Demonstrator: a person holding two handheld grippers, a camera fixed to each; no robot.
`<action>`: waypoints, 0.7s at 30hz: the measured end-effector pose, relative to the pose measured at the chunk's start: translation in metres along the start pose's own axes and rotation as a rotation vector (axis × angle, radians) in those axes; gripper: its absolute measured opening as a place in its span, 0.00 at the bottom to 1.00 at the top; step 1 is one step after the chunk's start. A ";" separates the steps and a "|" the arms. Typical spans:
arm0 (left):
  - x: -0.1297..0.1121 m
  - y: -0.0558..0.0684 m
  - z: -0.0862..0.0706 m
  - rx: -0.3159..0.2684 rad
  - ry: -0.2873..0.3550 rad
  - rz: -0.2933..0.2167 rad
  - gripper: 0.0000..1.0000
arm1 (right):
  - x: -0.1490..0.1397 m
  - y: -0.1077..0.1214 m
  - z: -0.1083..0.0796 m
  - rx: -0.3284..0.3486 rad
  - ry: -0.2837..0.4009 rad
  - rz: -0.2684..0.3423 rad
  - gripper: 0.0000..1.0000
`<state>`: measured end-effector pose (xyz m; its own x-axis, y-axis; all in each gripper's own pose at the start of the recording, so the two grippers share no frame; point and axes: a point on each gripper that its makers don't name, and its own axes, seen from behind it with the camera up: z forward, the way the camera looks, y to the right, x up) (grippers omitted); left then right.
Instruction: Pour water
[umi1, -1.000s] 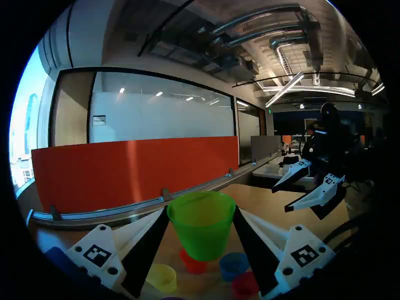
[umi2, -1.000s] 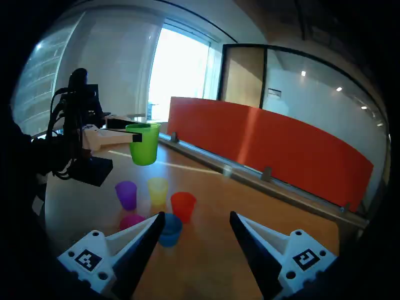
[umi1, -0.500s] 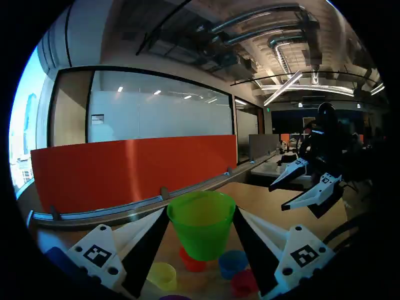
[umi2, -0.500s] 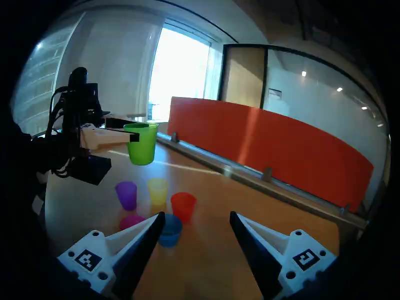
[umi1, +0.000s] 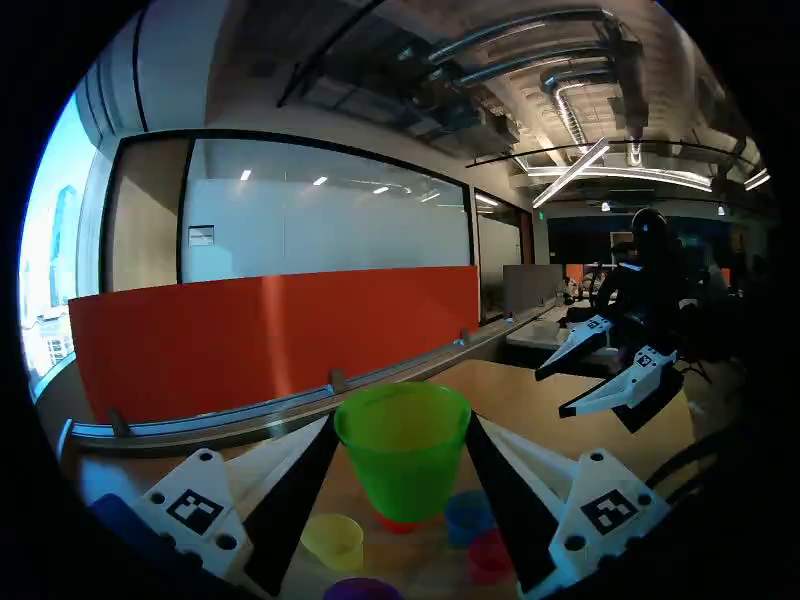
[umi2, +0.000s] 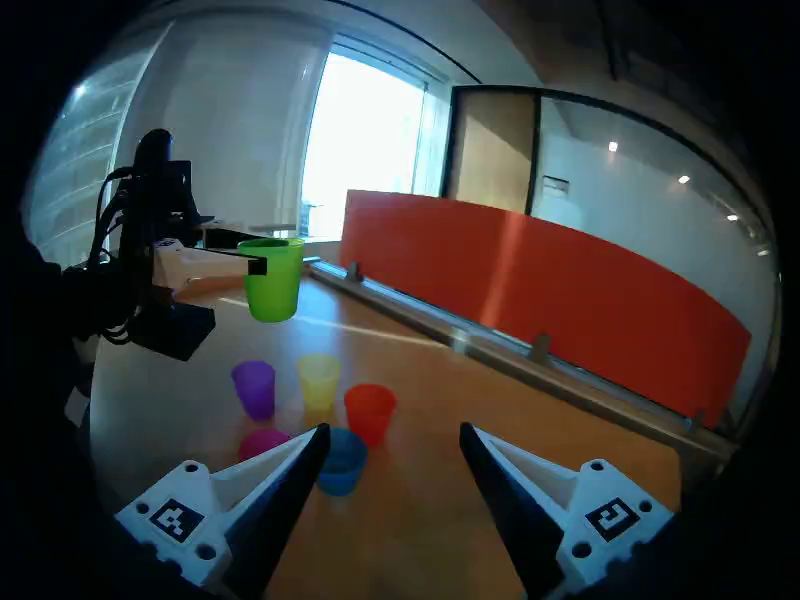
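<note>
My left gripper (umi1: 402, 420) is shut on a translucent green cup (umi1: 403, 455), held upright above the wooden table (umi1: 520, 395). Beneath it stand small cups: yellow (umi1: 333, 540), red (umi1: 400, 523), blue (umi1: 465, 515), magenta (umi1: 490, 555) and purple (umi1: 360, 590). In the right gripper view the green cup (umi2: 270, 278) hangs in the left gripper (umi2: 250, 266) at the far left, above the purple (umi2: 254, 388), yellow (umi2: 319, 380), red (umi2: 369, 412), blue (umi2: 342, 460) and magenta (umi2: 262, 442) cups. My right gripper (umi2: 392, 430) is open with nothing between its fingers, just short of the blue cup. It hangs off to the right in the left gripper view (umi1: 552, 395).
An orange partition (umi2: 560, 290) with a metal rail (umi2: 480, 350) at its foot runs along the table's far edge. Bare wooden tabletop (umi2: 450, 490) lies to the right of the cups. A dark sleeve and cables (umi2: 110, 290) sit behind the left gripper.
The left gripper with the green cup has drifted slightly left and up in the right gripper view. The cups on the table have stayed put. The right gripper has barely moved.
</note>
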<state>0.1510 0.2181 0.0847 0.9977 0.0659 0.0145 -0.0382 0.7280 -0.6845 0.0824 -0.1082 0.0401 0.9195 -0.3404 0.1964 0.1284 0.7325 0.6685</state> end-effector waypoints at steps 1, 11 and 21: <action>0.000 -0.001 -0.001 0.002 0.000 0.000 0.89 | 0.000 0.000 0.001 0.001 0.000 0.000 1.00; -0.003 -0.010 -0.009 0.021 -0.015 -0.013 0.89 | -0.002 -0.004 0.012 0.033 -0.013 -0.004 1.00; -0.008 -0.016 -0.014 0.037 -0.020 -0.018 0.89 | -0.006 -0.012 0.031 0.086 -0.039 -0.022 1.00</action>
<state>0.1449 0.1961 0.0856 0.9970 0.0657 0.0417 -0.0222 0.7537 -0.6568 0.0639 -0.1334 0.0533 0.9017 -0.3792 0.2077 0.1142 0.6722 0.7315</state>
